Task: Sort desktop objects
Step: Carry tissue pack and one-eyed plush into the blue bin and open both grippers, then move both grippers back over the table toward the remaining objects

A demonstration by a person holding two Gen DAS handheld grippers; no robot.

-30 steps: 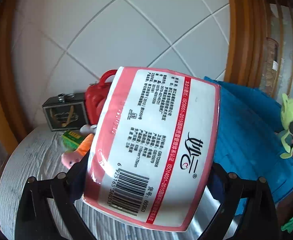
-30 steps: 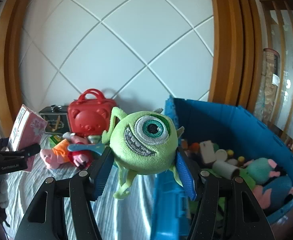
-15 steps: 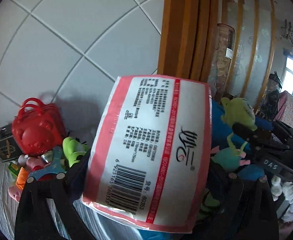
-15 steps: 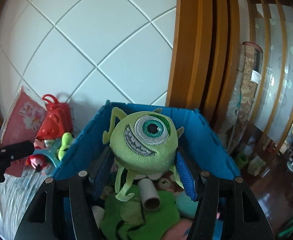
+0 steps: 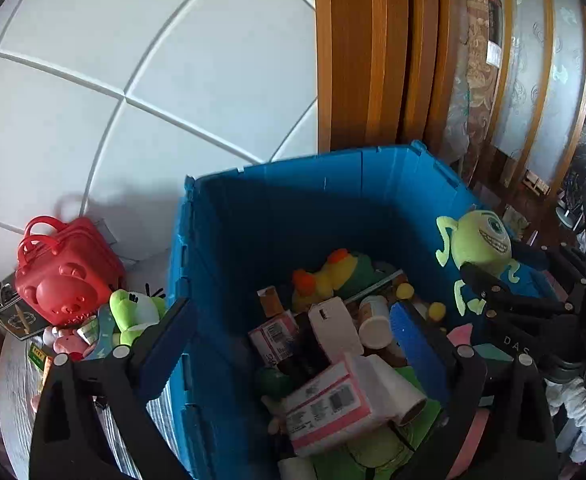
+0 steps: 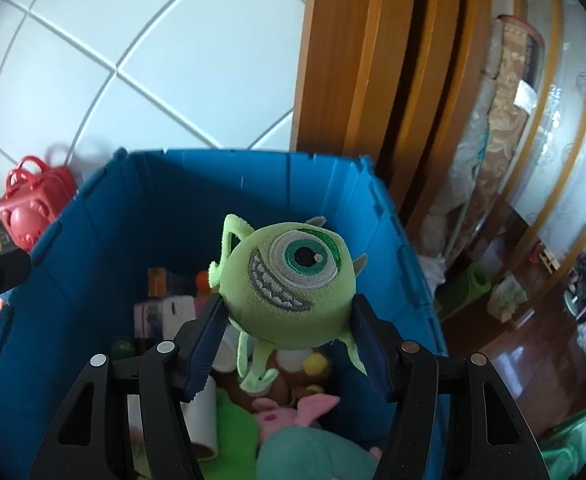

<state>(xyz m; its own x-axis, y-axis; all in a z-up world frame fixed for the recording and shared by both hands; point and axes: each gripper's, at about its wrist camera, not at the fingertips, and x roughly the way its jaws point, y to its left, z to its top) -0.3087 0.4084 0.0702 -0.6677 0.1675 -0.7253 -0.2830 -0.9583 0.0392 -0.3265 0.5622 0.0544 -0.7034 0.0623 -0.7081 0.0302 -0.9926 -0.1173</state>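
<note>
While right tool grips plush (above bin).

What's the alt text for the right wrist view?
The right hand-held gripper grips a green one-eyed monster plush above an open blue bin filled with toys and cardboard tubes. A red bear-face case stands left of the bin against a white tiled wall.

White tiled wall, wooden door frame.
</note>
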